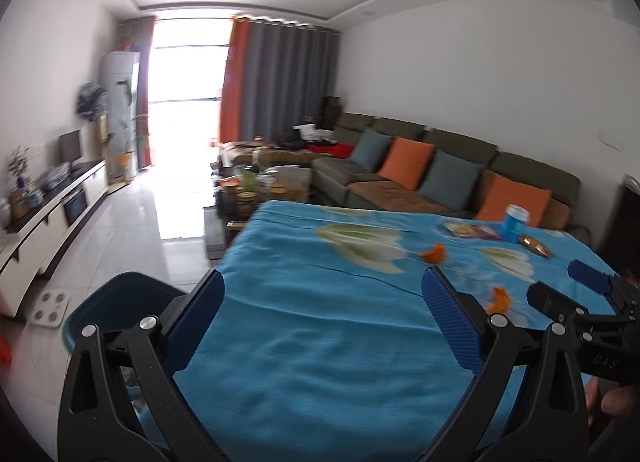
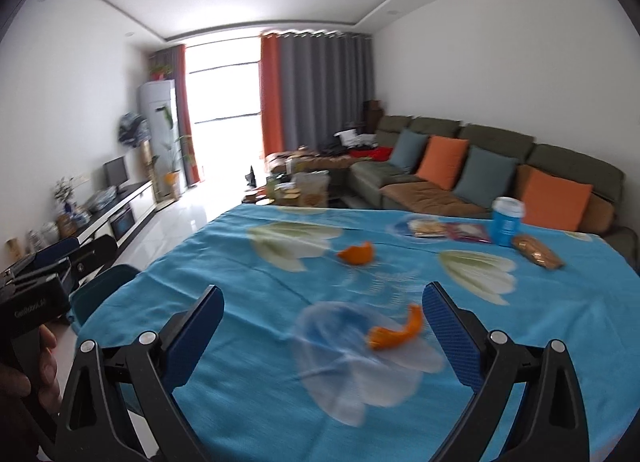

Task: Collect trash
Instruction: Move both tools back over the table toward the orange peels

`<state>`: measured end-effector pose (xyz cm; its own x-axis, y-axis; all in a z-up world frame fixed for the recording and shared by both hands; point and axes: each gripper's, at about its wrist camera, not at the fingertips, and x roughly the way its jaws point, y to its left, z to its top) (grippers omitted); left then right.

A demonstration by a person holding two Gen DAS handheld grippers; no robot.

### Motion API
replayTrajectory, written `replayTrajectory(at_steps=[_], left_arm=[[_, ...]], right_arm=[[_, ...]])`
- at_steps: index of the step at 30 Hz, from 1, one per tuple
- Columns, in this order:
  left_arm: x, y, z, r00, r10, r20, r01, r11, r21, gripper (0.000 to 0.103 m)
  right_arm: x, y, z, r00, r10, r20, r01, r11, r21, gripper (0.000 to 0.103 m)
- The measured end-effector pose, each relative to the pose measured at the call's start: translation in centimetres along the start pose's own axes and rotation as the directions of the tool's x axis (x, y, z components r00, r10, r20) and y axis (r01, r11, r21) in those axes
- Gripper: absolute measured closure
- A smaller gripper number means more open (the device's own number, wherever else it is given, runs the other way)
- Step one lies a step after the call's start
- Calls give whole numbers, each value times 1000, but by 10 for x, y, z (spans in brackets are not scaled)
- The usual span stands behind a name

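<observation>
Two orange peel pieces lie on the blue flowered tablecloth [image 2: 248, 342]: a near peel [image 2: 396, 332] [image 1: 498, 299] and a far peel [image 2: 357, 252] [image 1: 434, 253]. My right gripper [image 2: 322, 326] is open above the cloth, the near peel just inside its right finger. My left gripper [image 1: 322, 314] is open over bare cloth, with nothing between its fingers. A dark teal bin [image 1: 116, 302] [image 2: 104, 286] stands at the table's left edge. At the far right stand a blue cup [image 2: 506, 222] [image 1: 515, 223], a brown snack packet [image 2: 536, 252] [image 1: 534, 245] and flat wrappers [image 2: 444, 230] [image 1: 472, 231].
A sofa [image 2: 460, 178] with orange and grey cushions runs behind the table. A cluttered coffee table [image 1: 260, 186] stands beyond the far edge. A white TV cabinet [image 1: 48, 230] lines the left wall, with tiled floor [image 1: 132, 222] between. A white scale [image 1: 50, 308] lies on the floor.
</observation>
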<state>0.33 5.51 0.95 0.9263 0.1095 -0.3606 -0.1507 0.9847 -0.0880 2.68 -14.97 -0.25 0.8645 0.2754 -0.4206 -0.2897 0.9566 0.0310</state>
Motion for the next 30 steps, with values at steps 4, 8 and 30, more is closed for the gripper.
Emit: replayTrajectory(at_steps=[4,8,30], left_arm=[[2,-16,-6,998,-60,7,59,997,54,6],[3,-35,-7,995,-98,24,96,991,96,6],[66,-47,14,991,-125,-50,130,985,114,6]], right_arm=[[-15,-16,-6,997,-72,28,72,997,31,7],[-21,-25,-8,993,-118,31,116,992,57,7],[30,-56,-6,988,-128,-82,136,985,103,7]])
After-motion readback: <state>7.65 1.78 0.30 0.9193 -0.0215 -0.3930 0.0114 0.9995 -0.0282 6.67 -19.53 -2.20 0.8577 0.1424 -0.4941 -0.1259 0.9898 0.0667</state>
